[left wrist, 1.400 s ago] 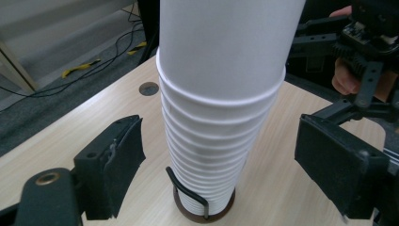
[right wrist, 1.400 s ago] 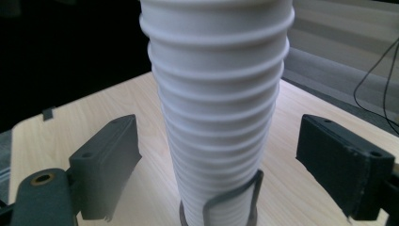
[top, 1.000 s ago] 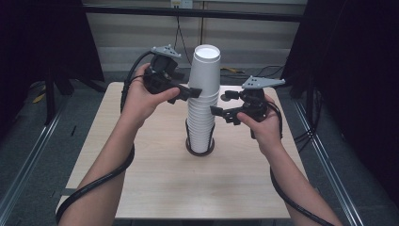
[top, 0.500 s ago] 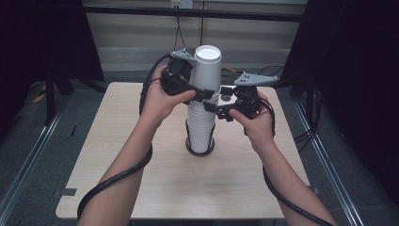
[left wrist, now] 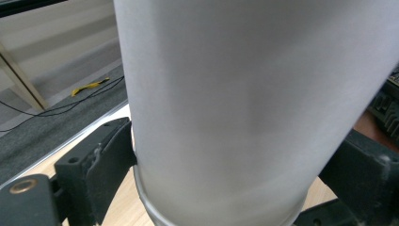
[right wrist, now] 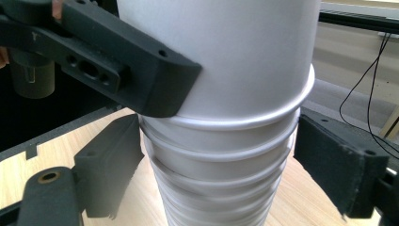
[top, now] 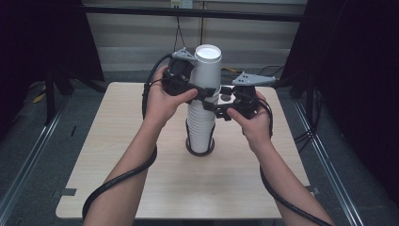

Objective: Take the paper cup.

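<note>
Stack of white paper cups [top: 202, 117] stands upside down on the table [top: 141, 188], near its centre, in a dark ring base. My left gripper [top: 200, 92] straddles the top cup [top: 207, 70]; its jaws have just been closing, and the left pad touches the wall. Right jaw's contact I cannot tell. My right gripper [top: 221, 109] brackets the stack lower down, jaws apart, pads clear of the rims.

cups [top: 201, 117]: white paper, smooth, matt; table [top: 117, 155]: pale wood-grain; left gripper [top: 207, 94]: black matt plastic
</note>
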A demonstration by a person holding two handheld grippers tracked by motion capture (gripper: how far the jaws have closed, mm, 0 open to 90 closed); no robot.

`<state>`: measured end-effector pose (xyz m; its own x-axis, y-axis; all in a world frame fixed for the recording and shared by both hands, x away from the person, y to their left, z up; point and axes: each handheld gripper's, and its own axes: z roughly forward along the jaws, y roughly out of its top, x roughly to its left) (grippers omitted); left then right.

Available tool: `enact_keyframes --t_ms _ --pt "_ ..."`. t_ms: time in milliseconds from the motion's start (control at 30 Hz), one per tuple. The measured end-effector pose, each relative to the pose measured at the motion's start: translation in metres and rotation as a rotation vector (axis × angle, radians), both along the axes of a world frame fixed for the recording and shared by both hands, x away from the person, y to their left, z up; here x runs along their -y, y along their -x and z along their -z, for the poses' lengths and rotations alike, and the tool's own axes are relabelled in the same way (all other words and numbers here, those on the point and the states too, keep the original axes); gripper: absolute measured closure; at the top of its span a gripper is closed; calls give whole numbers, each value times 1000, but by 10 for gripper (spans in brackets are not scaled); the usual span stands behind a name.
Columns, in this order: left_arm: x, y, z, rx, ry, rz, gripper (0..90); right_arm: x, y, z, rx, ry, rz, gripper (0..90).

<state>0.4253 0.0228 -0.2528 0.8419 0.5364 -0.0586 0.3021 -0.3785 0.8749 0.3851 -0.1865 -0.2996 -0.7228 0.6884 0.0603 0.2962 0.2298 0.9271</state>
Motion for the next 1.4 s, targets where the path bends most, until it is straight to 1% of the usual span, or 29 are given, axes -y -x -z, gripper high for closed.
enact_keyframes --t_ms 67,100,133,167,200,300,333,367,400,433,533,567,633,667,733,833,867,900,933,1000,1033,1067,1100,1133,1200,1267,1333,1367,1400 --pt "0 1 -1 13 4 -13 91 -1 0 0 4 -1 1 148" --pt "-2 1 -3 26 24 -7 109 -2 -1 0 0 5 5 149" --pt "-2 1 -3 26 24 -7 128 -2 -1 0 0 5 5 149" --pt "-2 2 -4 25 34 -12 128 -3 -1 0 -6 24 9 161" --pt "-1 3 -8 23 22 -10 128 -4 -1 2 -8 51 15 184" --pt "-2 4 -11 24 28 -15 141 -4 -1 2 0 54 12 185" --pt "-3 4 -13 31 33 -15 147 -3 -1 2 -1 40 12 187" --pt "-4 5 -15 32 37 -17 147 -3 -1 2 -1 40 12 187" --pt "-5 5 -15 31 37 -12 150 -3 -1 3 3 18 13 184" --pt "-5 6 -16 33 41 -19 152 -2 -1 3 4 15 11 186" --pt "-6 6 -15 34 40 -13 155 -2 -1 3 -3 21 12 184" --pt "-6 6 -14 35 42 -17 154 -2 -1 3 -3 16 11 175" --pt "-6 6 -11 43 49 -18 150 -3 -1 3 3 27 6 161" --pt "-6 5 -10 40 55 -15 145 -3 0 2 -6 30 5 156" --pt "-7 4 -6 34 75 -11 137 -3 0 3 -15 15 -4 134" --pt "-7 3 -4 28 81 -9 126 -2 -1 4 -16 -1 -1 133" --pt "-6 3 -4 26 87 -14 126 -2 0 4 -16 -7 11 126" --pt "-5 2 -4 25 85 -14 124 -2 0 4 -11 -22 17 121" --pt "-5 2 -3 28 87 -15 122 -2 0 3 -6 -25 21 123" --pt "-3 1 -2 19 90 -15 115 -2 0 3 -4 -10 30 120" --pt "-2 1 -2 16 84 -14 109 -3 -1 2 2 -13 26 119" --pt "0 0 -1 19 78 -17 102 -4 -2 1 8 -3 24 113" --pt "1 0 0 26 64 -17 102 -4 -2 1 8 -3 24 113" --pt "2 -1 0 23 64 -20 95 -6 -2 1 23 -8 31 110" --pt "3 -2 2 17 64 -19 90 -7 -2 1 29 -11 31 104" --pt "5 -3 3 14 63 -22 85 -7 -3 2 20 -19 32 107" --pt "9 -4 5 29 58 -26 81 -8 -4 3 13 -42 34 111" --pt "9 -4 5 29 58 -26 80 -8 -4 3 13 -42 34 111" --pt "11 -4 6 38 50 -27 80 -8 -3 4 15 -44 36 113"
